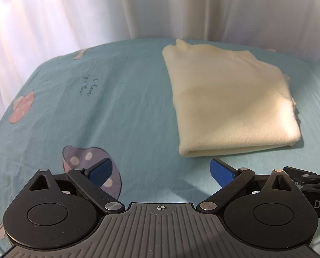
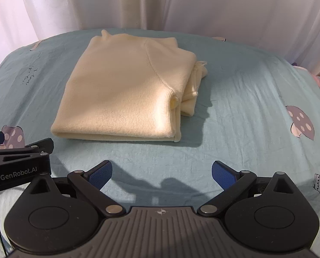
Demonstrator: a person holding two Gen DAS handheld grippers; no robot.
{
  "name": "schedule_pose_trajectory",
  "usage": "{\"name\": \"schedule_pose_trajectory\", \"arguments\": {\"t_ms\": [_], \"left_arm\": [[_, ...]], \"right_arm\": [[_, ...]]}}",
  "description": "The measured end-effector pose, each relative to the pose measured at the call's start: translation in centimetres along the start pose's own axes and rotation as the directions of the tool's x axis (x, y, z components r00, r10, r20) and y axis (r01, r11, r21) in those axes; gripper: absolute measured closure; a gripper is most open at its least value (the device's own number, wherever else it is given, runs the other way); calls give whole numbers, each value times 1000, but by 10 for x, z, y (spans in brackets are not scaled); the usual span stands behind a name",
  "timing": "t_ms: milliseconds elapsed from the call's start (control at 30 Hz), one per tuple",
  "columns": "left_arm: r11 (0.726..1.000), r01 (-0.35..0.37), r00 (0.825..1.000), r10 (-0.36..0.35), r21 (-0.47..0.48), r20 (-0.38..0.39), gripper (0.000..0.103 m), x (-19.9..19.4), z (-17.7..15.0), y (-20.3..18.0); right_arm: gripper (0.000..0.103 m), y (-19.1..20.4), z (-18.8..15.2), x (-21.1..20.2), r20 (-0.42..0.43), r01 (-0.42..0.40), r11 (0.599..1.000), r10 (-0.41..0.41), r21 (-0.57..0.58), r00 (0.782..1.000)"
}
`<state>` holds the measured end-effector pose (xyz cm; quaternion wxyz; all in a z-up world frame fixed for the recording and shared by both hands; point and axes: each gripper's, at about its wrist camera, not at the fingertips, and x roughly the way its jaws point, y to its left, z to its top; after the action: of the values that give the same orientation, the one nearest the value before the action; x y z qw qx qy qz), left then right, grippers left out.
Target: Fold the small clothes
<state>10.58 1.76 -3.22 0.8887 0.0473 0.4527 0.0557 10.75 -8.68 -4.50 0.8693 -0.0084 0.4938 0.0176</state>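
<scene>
A cream knitted garment (image 1: 231, 99) lies folded into a thick rectangle on the teal bedsheet (image 1: 116, 107). It also shows in the right wrist view (image 2: 127, 90), with a sleeve end sticking out at its right side. My left gripper (image 1: 161, 172) is open and empty, just short of the garment's near edge and a little to its left. My right gripper (image 2: 162, 174) is open and empty, below the garment's near folded edge. The left gripper's body (image 2: 20, 163) shows at the left of the right wrist view.
The sheet has mushroom prints (image 1: 91, 167) (image 2: 302, 124) and some handwriting (image 1: 88, 86). White curtains (image 1: 73, 10) hang behind the far edge of the bed. Bare sheet lies to the left and right of the garment.
</scene>
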Motion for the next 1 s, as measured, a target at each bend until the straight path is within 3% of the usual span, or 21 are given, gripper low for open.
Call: {"name": "schedule_pose_trajectory", "arguments": {"t_ms": [1000], "left_arm": [[1000,10,1000,-10,20,-22,2,4,-1,-4]], "right_arm": [[4,-9,3,6,-36,24,999,-23,45,999]]}}
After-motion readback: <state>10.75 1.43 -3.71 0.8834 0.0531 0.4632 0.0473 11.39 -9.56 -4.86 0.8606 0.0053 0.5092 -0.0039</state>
